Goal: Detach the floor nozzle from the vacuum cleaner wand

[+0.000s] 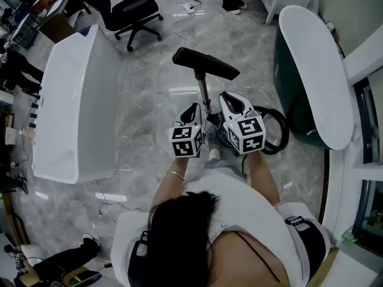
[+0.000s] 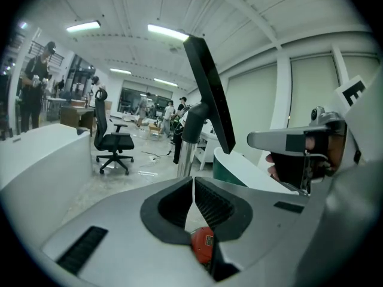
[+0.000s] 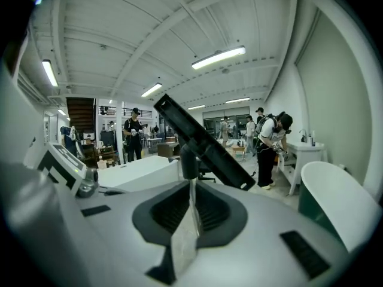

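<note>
Dark hair and a white shirt of the person [image 1: 179, 232] fill the bottom of the head view, both forearms reaching forward over the glossy grey marble floor [image 1: 149, 100]. Far left of the slim silver metal wand [image 1: 204, 91] stands a long white rounded table [image 1: 78, 100], with a black wheeled office chair [image 1: 133, 11] beyond it. Just left of the wand are the left tongs [image 2: 192, 184], their ribbed black pads pressed together with nothing between them. A small red part [image 2: 203, 244] shows in the gap below those pads. At the wand's far end, ahead of and above both tongs' tips, the flat black plastic floor nozzle [image 1: 205, 63] is on its neck, tilted crosswise. Just right of the wand are the right tongs [image 3: 191, 187], likewise fully closed and empty, pointing along the tube toward the nozzle. Further right of the wand a black hose [image 1: 280, 130] loops, and beyond it stands a smooth white oval table [image 1: 314, 70].
</note>
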`<state>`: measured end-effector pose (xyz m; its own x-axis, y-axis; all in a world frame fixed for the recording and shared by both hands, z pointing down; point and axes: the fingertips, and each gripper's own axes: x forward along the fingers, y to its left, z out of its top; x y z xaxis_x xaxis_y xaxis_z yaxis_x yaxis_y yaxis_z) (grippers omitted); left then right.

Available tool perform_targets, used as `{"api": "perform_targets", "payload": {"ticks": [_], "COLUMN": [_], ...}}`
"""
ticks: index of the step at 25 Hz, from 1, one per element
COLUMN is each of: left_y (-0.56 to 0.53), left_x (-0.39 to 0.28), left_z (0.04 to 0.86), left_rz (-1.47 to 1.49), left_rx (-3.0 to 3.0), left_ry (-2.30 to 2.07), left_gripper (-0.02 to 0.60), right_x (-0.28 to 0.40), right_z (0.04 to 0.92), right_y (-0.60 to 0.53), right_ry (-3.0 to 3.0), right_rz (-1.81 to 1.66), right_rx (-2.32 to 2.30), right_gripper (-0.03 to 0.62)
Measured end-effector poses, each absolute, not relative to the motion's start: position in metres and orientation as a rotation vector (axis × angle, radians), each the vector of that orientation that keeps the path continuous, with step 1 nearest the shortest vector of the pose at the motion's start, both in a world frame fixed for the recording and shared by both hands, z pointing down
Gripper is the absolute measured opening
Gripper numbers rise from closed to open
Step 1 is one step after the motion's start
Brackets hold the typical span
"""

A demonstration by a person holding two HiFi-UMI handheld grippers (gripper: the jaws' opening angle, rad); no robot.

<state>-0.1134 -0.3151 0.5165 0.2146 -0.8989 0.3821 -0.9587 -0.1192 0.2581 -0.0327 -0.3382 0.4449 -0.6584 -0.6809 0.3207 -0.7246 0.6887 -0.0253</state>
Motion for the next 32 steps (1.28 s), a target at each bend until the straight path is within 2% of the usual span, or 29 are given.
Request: {"api": "perform_targets", "payload": {"ticks": [2, 3, 4, 9, 11, 25, 32], "left_y": [-0.321, -0.323, -0.325, -0.335, -0.339, -0.361, -0.371], "left_x": [-0.118, -0.119, -0.12, -0.118, -0.117, -0.127, -0.132], "left_z": [0.517, 0.519, 0.52, 0.523, 0.525, 0.534, 0.536], "left_rz": [0.18, 0.179, 0.179, 0.176, 0.182, 0.174, 0.163], "left_rx": [2.032, 2.021, 2.012, 1.982, 1.969, 1.868, 1.85], "left_ry": [-1.756, -1.766, -1.771, -1.797, -1.809, -1.901, -1.923], "left_gripper": [0.012, 0.012, 0.012, 0.012, 0.012, 0.012, 0.012], "right_x": [-0.033, -0.034, -0.035, -0.031, -0.03, -0.048, -0.058], "right_z": [0.439, 0.437, 0.436, 0.429, 0.427, 0.428, 0.442], "right_y": [-0.343, -0.345, -0.345, -0.358, -0.362, -0.399, -0.415], "right_ry": [-2.643, -2.655, -2.661, -2.656, -2.668, -2.526, -2.376], "right_rz": [0.204, 0.191, 0.175, 0.04, 0.003, -0.445, -0.645], "right_rx": [1.1, 1.081, 1.058, 1.048, 1.044, 0.954, 0.932], "right_gripper": [0.026, 0.071, 0.151, 0.177, 0.218, 0.295, 0.304]}}
